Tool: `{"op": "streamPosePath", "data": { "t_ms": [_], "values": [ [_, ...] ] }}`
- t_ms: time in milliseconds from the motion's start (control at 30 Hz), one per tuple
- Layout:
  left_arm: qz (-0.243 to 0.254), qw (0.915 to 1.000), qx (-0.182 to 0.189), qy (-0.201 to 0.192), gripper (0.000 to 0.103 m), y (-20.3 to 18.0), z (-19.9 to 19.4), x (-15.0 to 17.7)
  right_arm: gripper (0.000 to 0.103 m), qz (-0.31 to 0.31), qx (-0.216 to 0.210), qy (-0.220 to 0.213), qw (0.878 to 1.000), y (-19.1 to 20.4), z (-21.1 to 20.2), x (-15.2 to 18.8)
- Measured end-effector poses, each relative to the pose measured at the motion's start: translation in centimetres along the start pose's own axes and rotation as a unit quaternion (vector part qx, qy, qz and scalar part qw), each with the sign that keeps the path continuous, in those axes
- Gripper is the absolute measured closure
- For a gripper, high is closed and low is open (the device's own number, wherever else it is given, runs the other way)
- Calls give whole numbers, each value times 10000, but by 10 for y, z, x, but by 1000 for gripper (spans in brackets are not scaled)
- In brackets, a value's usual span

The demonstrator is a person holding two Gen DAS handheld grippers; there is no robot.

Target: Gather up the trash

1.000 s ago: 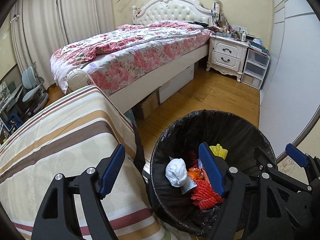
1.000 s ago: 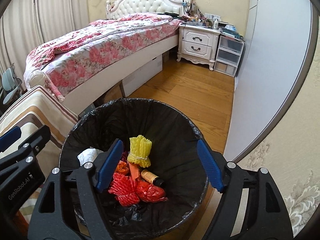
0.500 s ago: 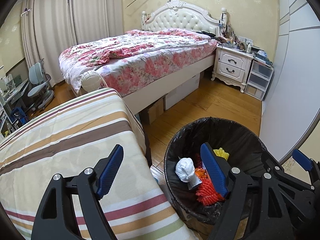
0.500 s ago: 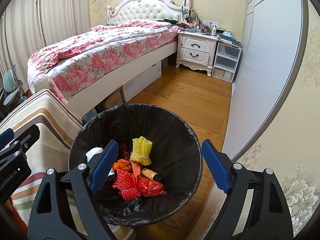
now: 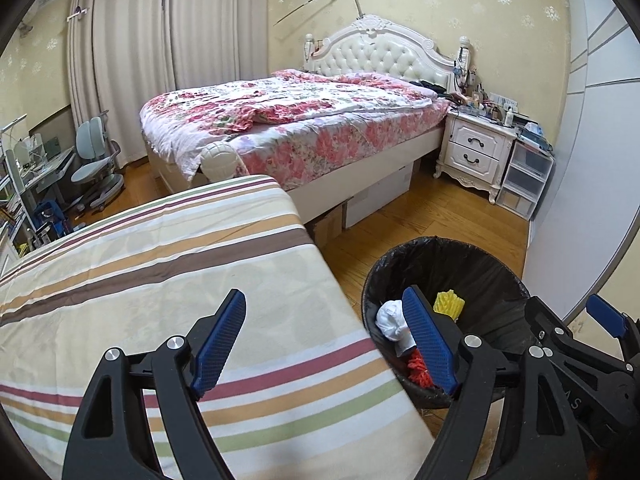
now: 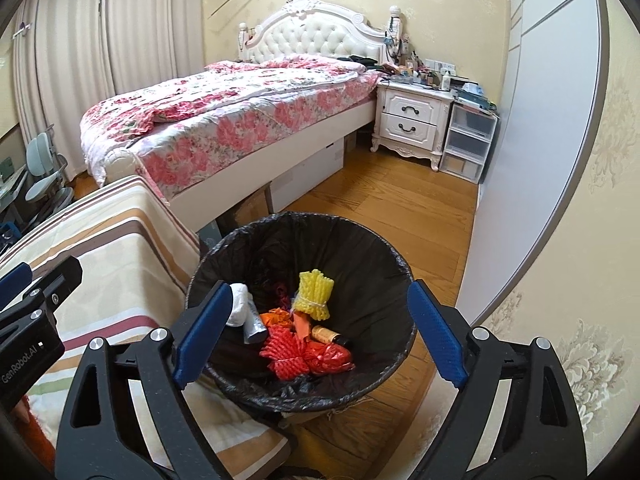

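A bin with a black liner (image 6: 372, 248) stands on the wood floor beside a striped table; it also shows in the left wrist view (image 5: 472, 252). Inside lie a yellow foam net (image 6: 314, 294), red netting (image 6: 288, 354), a white crumpled wad (image 6: 240, 308), a grey tube (image 6: 254, 322) and a small brown bottle (image 6: 326, 334). My right gripper (image 6: 320, 332) is open and empty, high above the bin. My left gripper (image 5: 326, 336) is open and empty, above the table's right edge; the right gripper's body (image 5: 580, 360) is to its right.
The striped cloth-covered table (image 5: 140, 280) fills the left. A bed with a floral quilt (image 5: 300, 120) is behind, with boxes under it. A white nightstand (image 5: 476, 152) and plastic drawers (image 5: 524, 184) stand at the back right. A grey wardrobe panel (image 6: 532, 160) is on the right.
Both grippers have risen and drawn back from the bin, so it looks smaller and lower. The left one shifted over the table. Both stay open and empty.
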State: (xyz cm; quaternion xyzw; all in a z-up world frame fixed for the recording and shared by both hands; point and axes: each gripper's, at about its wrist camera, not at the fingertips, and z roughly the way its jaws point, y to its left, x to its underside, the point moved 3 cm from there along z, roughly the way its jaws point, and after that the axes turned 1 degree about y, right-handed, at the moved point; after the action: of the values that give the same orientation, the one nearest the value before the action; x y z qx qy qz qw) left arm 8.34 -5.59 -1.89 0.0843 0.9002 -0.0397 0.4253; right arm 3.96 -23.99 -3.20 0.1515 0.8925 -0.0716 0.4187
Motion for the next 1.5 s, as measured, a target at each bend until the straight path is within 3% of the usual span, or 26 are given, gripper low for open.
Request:
{"op": "streamPosePath", "data": {
  "t_ms": [567,1500],
  "values": [
    [-291,9993,-212,-65,25,38,-38,24,16,-345,-371,-241,9984,36,-44,10],
    [-331,9991,-239,-143,25,43,-47,27,16,-378,-405,-276,9981,40,-50,12]
  ]
}}
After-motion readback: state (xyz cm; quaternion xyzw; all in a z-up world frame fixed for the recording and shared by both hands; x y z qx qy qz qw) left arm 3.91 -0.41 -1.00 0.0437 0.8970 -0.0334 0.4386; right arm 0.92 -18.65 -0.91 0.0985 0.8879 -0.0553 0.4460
